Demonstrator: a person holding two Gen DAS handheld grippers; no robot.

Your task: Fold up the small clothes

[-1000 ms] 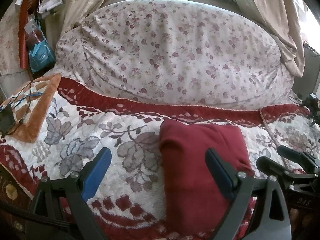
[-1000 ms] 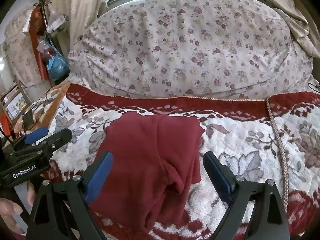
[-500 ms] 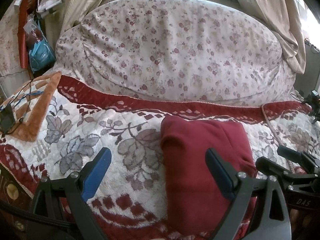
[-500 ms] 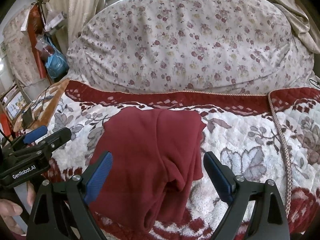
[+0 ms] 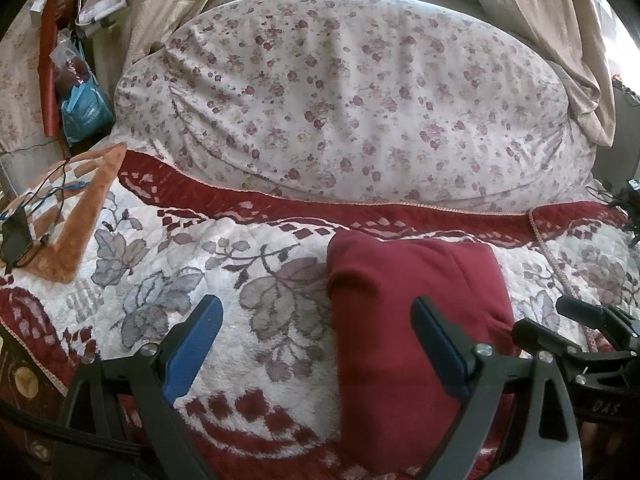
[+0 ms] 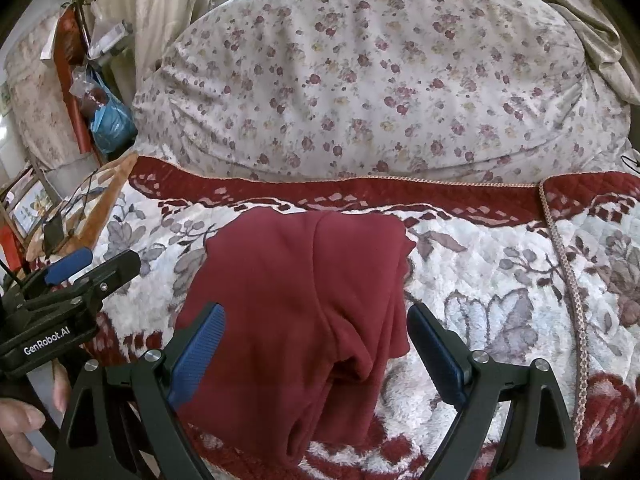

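A dark red garment [image 5: 404, 300] lies folded on the flowered bed blanket [image 5: 168, 280]; in the right wrist view the garment [image 6: 296, 296] shows a loose bunched fold at its near right side. My left gripper [image 5: 316, 344] is open above the blanket, its right finger over the garment's left part and nothing between the fingers. My right gripper [image 6: 316, 348] is open too, hovering over the garment's near end without holding it. The right gripper's black body [image 5: 588, 340] shows at the left view's right edge, and the left gripper's body [image 6: 60, 292] at the right view's left edge.
A big flowered duvet bundle [image 5: 352, 100] fills the back of the bed. An orange blanket corner with cables and a black device [image 5: 16, 236] lies at the left. A blue bag [image 5: 84, 108] hangs by the curtain. A hand [image 6: 24, 436] shows at lower left.
Both views have drifted slightly; the garment sits a little lower in the left wrist view. Both grippers stay open and the cloth lies as before.
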